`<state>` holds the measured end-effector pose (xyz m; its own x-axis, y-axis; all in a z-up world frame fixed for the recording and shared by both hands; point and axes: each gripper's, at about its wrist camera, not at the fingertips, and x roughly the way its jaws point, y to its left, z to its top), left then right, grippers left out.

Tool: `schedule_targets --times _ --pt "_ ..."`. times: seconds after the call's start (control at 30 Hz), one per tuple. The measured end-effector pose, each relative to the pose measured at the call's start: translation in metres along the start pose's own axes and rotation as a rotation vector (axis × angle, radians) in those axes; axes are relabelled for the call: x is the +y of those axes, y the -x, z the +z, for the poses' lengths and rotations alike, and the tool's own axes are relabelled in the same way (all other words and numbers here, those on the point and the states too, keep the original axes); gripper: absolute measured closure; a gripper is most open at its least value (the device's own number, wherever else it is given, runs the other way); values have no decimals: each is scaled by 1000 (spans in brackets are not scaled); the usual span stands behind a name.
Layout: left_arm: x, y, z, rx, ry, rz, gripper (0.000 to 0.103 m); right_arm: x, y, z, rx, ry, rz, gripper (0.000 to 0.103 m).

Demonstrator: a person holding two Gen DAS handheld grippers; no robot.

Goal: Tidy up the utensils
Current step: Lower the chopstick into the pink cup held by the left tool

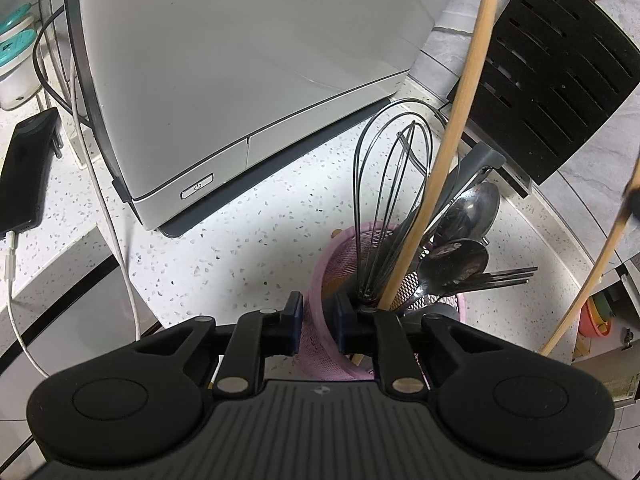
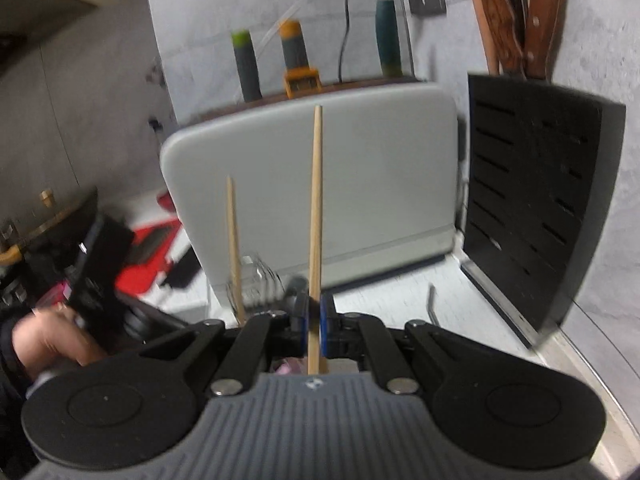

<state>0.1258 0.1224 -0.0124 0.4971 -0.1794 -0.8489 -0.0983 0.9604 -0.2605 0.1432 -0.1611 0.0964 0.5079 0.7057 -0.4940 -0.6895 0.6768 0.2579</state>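
The right gripper (image 2: 316, 322) is pressed together on a wooden chopstick (image 2: 316, 216), pinching it low on the shaft so that most of its length stands up beyond the jaws and a short stub shows behind them. The right wrist view is blurred. A second chopstick (image 2: 234, 248) stands upright just left of the held one; its lower end is hidden, so its support cannot be determined from that view.

The left gripper (image 1: 318, 320) has its jaws either side of the wall of the pink mesh holder (image 1: 316, 280), one pad outside the wall and one inside. The jaws are narrow; whether the pads already press on the mesh cannot be told from the picture. The holder stands on the speckled worktop (image 1: 240, 240), towards its back right corner, near the grey appliance (image 1: 240, 80) and the black slotted knife block (image 1: 556, 80). It carries a wire whisk (image 1: 390, 200), spoons (image 1: 456, 260), a fork (image 1: 504, 276) and one long wooden stick (image 1: 460, 120).

Handling judgement:
- The chopstick is light, stiff and smooth. A pinch near one end lets it pivot or slide; a hold nearer the middle gives better control.
- The holder is light and top-heavy with its load. Its mesh wall probably flexes, so grip the rim firmly but without crushing it.
- Insert the chopstick point-down into a free gap, clear of the whisk wires.
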Motion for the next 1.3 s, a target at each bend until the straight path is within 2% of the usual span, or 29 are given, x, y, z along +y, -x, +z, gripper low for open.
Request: schedule_targets --times 0.23,0.4,0.53,0.63,0.83,1.1,1.3 --pt "2 0 1 3 6 -5 85 21 4 8 -187 -32 48 101" --pt "2 0 1 3 4 -9 85 41 -6 6 -245 -3 86 101" --pt "3 -1 1 3 1 -12 85 48 -15 1 -260 15 90 101" --pt "3 -1 1 3 2 -14 84 51 -22 -3 -243 35 78 101" --pt "2 -1 1 3 3 -13 83 52 -37 -15 -154 73 81 101" --pt "1 -1 0 3 0 -8 83 65 -55 -35 19 196 74 102" --pt "0 -1 0 3 -2 -8 83 62 -61 -36 89 181 59 102"
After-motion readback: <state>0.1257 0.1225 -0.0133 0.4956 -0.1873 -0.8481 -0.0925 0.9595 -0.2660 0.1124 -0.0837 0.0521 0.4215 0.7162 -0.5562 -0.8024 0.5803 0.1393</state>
